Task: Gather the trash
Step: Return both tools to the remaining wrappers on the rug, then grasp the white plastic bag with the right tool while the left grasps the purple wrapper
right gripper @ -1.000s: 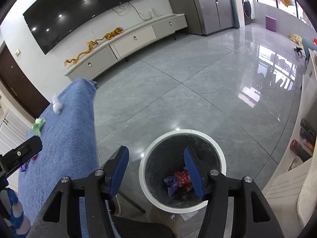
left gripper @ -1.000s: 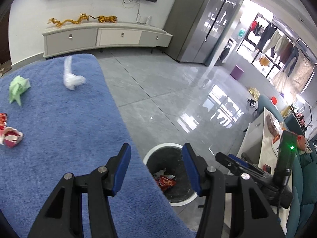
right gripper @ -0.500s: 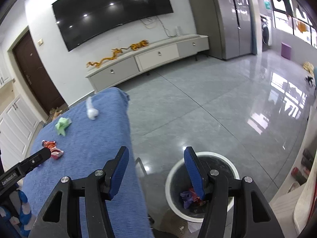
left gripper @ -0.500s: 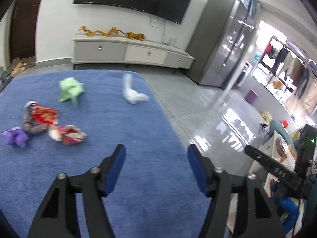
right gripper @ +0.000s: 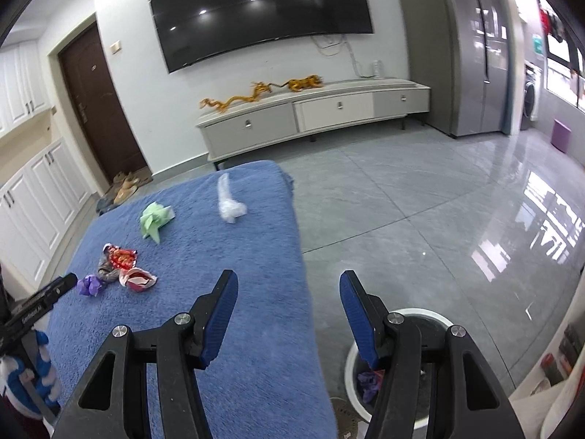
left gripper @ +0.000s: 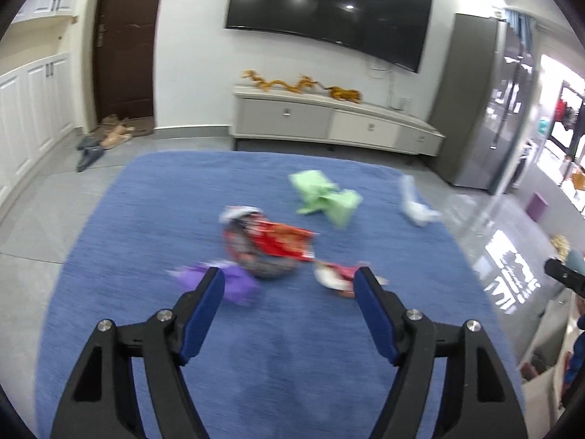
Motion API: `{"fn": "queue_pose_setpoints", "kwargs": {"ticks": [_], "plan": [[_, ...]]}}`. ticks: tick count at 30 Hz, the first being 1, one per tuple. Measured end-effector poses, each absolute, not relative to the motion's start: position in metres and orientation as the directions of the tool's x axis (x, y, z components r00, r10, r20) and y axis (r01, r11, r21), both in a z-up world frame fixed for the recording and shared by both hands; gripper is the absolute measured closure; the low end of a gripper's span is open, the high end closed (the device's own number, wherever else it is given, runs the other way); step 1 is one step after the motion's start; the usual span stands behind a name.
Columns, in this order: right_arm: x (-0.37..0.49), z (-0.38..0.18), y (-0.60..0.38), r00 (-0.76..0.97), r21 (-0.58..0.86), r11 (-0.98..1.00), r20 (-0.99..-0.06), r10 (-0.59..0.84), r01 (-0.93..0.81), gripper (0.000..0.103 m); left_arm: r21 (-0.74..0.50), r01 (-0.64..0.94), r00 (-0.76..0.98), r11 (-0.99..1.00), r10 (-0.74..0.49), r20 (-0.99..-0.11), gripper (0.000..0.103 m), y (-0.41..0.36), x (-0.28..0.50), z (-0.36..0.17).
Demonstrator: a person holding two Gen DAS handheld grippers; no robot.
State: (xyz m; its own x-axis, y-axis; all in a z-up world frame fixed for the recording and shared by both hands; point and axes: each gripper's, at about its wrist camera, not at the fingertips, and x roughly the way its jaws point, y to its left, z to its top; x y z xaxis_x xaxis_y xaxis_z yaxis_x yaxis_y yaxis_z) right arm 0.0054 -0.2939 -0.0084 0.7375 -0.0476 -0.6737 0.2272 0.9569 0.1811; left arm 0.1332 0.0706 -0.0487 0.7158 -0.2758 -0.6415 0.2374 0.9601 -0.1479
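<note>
A: Where does the left gripper (left gripper: 289, 289) stand?

B: Over the blue worktop (left gripper: 146, 219), empty, its jaws opening with nothing between them. Just ahead of its tips lies the trash: a purple scrap (left gripper: 234, 281) by the left fingertip, a pink-and-white wrapper (left gripper: 334, 278) by the right one, and the red snack packet (left gripper: 278, 243) straight ahead between them, its long axis lying crosswise to the gripper.

A: And farther out?

B: A green paper wad (left gripper: 323, 197), then a white plastic twist (left gripper: 415, 206) near the far right edge.

A: The right gripper (right gripper: 289, 292)?

B: Parted, holding nothing, above the worktop's edge, with the bin (right gripper: 431, 316) on the floor below it (some trash already inside). The cluster sits well off to its left.

A: So which hand takes the next piece?

B: I'd judge the left; it is much nearer and already aimed at the cluster.
</note>
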Motion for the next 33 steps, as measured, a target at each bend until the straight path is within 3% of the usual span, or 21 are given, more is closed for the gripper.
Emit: {"fn": "queue_pose_setpoints", "kwargs": {"ticks": [12, 19, 33], "plan": [[0.084, -0.035, -0.239, 0.704, 0.177, 0.983, -0.705, 0.088, 0.055, 0.048, -0.088, 0.206, 0.684, 0.975, -0.207, -0.7, 0.031, 0.103, 0.186, -0.082], [0.133, -0.044, -0.224, 0.707, 0.131, 0.991, -0.7, 0.097, -0.007, 0.047, -0.08, 0.204, 0.665, 0.976, -0.198, -0.72, 0.031, 0.106, 0.208, -0.097], [0.227, -0.09, -0.244, 0.68, 0.094, 0.996, -0.73, 0.068, 0.002, 0.047, -0.192, 0.217, 0.619, 0.957, -0.287, -0.732, 0.031, 0.119, 0.223, -0.119]]}}
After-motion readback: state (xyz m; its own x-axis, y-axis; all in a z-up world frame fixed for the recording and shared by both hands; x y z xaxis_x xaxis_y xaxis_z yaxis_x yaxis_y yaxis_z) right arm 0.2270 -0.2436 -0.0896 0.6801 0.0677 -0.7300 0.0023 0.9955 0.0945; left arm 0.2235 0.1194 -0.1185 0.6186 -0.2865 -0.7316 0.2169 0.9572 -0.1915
